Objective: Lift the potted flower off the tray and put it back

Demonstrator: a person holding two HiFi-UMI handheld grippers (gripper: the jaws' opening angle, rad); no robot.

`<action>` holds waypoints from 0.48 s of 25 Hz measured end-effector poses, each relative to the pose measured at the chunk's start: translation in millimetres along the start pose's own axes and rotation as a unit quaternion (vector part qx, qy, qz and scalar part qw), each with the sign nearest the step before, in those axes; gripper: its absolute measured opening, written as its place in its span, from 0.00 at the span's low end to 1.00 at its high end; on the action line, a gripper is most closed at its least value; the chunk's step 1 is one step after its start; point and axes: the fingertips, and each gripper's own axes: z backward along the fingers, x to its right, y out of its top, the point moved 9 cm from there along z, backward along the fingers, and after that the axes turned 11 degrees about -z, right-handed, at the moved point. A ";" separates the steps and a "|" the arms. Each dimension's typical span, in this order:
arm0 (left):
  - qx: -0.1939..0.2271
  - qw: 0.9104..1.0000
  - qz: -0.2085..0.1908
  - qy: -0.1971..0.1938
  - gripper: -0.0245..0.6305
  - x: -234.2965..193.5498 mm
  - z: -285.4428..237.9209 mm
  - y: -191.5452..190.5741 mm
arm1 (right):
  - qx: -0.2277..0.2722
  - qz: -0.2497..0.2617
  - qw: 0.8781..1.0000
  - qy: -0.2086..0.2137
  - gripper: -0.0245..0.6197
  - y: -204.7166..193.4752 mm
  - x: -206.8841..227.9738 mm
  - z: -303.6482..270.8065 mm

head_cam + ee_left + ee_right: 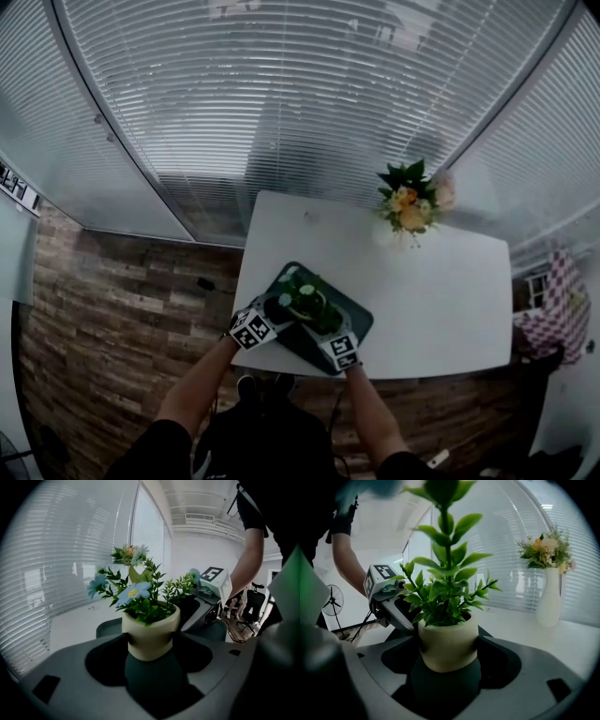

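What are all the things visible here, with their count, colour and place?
table: 1, white, beside blinds
tray: 1, dark green, table's near edge
pot: 1, cream, green plant with blue flowers, over tray
vase: 1, white, orange and pink flowers, table's far side
blinds: white, around table
floor: brown wood
left gripper: 1, dark grey, jaws on pot
right gripper: 1, dark grey, jaws on pot
arms: 2, dark sleeves, bottom of head view

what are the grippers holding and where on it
Both the left gripper and the right gripper clamp the potted flower by the sides of its cream pot, from opposite sides.
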 end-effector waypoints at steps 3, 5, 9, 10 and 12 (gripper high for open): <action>0.003 1.000 0.000 0.000 0.48 -0.3 5.3 3.4 | -0.002 -0.009 1.000 0.000 0.62 -1.8 -1.4 0.7; 0.003 1.000 -0.002 0.000 0.48 -1.6 8.7 6.7 | -0.003 -0.011 1.000 0.001 0.62 -0.4 -2.4 1.2; -0.003 1.000 0.001 -0.003 0.48 -1.4 5.4 3.4 | -0.002 -0.014 1.000 0.003 0.62 0.0 -1.2 0.4; -0.004 1.000 0.003 -0.004 0.48 -0.9 4.6 1.8 | -0.002 -0.014 1.000 0.003 0.62 -0.5 -1.1 0.1; -0.006 1.000 0.004 -0.002 0.48 -1.2 4.7 1.5 | -0.003 -0.015 1.000 0.004 0.62 -0.8 -1.2 -0.9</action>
